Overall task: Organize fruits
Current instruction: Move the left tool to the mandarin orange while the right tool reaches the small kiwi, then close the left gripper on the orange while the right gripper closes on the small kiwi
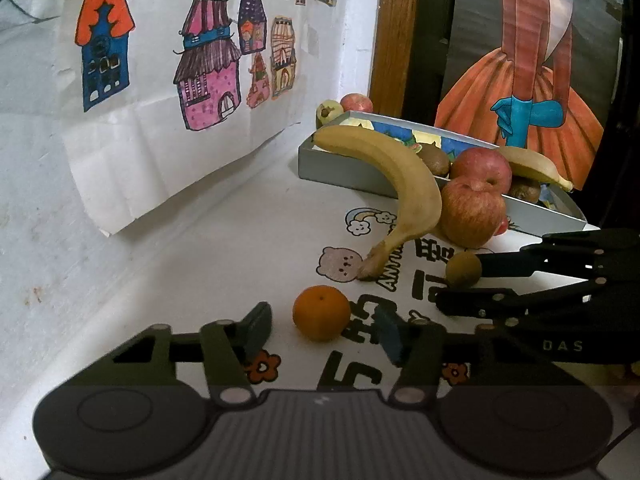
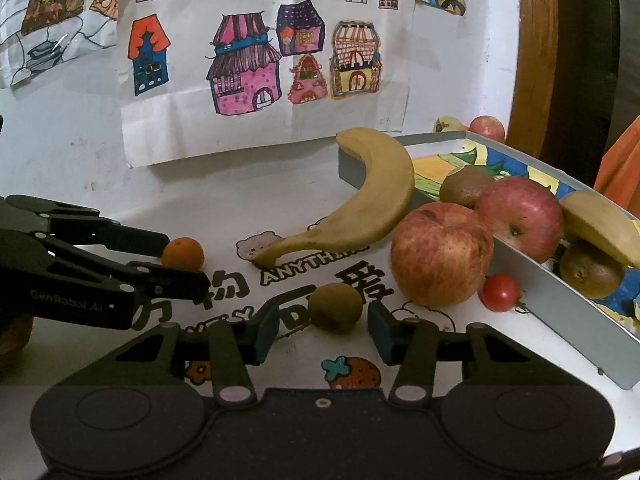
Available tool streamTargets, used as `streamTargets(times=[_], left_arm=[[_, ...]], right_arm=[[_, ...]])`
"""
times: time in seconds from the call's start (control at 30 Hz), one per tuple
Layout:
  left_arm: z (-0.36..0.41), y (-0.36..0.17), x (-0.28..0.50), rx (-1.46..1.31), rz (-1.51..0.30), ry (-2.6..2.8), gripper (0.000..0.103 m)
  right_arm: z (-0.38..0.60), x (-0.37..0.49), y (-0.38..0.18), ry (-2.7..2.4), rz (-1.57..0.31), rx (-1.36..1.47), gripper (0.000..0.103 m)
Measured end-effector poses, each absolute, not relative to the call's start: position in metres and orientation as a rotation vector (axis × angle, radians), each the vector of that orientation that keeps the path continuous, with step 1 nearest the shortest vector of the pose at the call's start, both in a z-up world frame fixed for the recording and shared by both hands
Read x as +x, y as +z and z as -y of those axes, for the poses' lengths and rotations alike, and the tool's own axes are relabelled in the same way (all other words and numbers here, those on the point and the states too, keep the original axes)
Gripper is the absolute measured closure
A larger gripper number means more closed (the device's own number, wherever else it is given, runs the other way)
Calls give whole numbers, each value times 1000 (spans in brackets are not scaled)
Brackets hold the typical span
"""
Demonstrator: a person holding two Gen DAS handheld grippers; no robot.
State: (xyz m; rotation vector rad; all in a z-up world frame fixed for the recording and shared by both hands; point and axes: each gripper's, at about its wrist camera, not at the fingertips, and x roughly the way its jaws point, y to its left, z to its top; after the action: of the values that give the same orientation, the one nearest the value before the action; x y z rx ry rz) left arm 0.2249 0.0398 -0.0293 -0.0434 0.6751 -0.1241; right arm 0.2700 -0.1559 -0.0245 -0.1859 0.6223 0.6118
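Note:
My left gripper (image 1: 323, 332) is open, its fingers on either side of an orange (image 1: 321, 312) on the printed tablecloth. The right wrist view shows the same orange (image 2: 183, 254) between the left gripper's (image 2: 182, 262) fingers. My right gripper (image 2: 323, 333) is also open around a loose kiwi (image 2: 335, 307). A banana (image 2: 372, 208) leans on the corner of the grey tray (image 2: 540, 280). An apple (image 2: 440, 254) and a cherry tomato (image 2: 500, 292) lie beside the tray wall. Inside the tray are an apple (image 2: 520, 216), two kiwis and another banana (image 2: 600, 224).
A wall with a taped drawing of houses (image 2: 260, 68) runs close behind the table. Another apple (image 2: 487, 127) and a pale green fruit (image 2: 448, 124) sit behind the tray. A wooden frame (image 1: 394, 32) and a painting (image 1: 528, 80) stand at the right.

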Motion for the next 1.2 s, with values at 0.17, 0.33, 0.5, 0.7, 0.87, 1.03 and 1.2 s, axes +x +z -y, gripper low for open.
streamTargets(times=[0.17,0.33,0.5,0.7,0.87,1.03,1.2], left_arm=[[-38,-29,225,-46,-672,-128,59],[-38,-30,226,-44,-666,-121,69],[-38,-30,226,-47,-663,-122,69],[-34,-29,223,-45,-663,-148,70],[-28,-26,220,-37,-657,-166,70],[-19,-20,217,-21,-648,-182,70],[-6,-11,214,1,-630,-196,70]], right_arm=[[154,272,-25,617,-624,-188,62],[152,272,-25,611,-620,-198,67],[151,272,-25,612,-616,-206,71],[152,269,-24,627,-616,-206,72],[156,263,-23,634,-616,-204,72],[168,256,-20,618,-607,-176,72],[185,248,-12,599,-578,-142,72]])
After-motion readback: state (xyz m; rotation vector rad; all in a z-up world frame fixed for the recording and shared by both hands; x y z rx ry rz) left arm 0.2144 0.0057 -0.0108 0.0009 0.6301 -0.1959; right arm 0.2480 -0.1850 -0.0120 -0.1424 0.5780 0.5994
